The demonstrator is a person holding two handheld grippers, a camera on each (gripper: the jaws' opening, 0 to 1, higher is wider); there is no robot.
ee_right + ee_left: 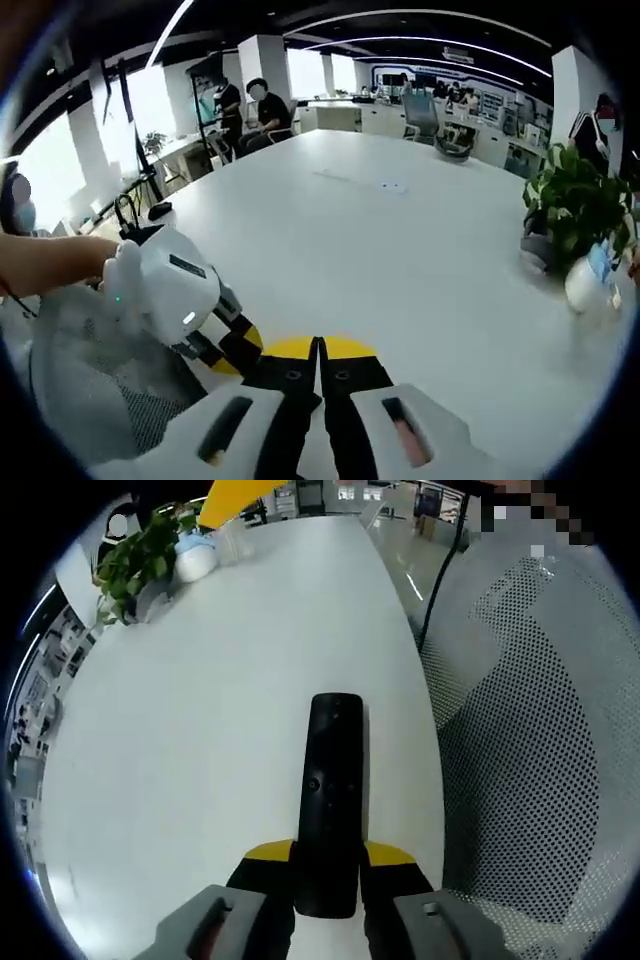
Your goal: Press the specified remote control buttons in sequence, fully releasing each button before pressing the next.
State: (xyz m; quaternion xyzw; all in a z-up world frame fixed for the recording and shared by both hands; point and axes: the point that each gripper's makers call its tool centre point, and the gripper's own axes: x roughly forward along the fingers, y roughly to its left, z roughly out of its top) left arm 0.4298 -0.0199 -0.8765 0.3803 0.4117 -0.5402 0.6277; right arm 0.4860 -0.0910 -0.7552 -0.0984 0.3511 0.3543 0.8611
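Note:
A long black remote control (332,780) lies lengthwise along the white table (220,730), its buttons facing up. My left gripper (330,852) is shut on the remote's near end, one yellow-tipped jaw on each side. In the right gripper view, my right gripper (319,348) hovers over the table (400,250) with its jaws pressed together and nothing between them. The white body of the left gripper (165,285) shows at the left there, held by a person's hand (50,260).
A potted plant (140,560) and a white-and-blue object (195,555) stand at the table's far end, with a yellow tip (235,500) beside them. A mesh chair (530,760) sits past the right edge. People (265,105) sit at the back.

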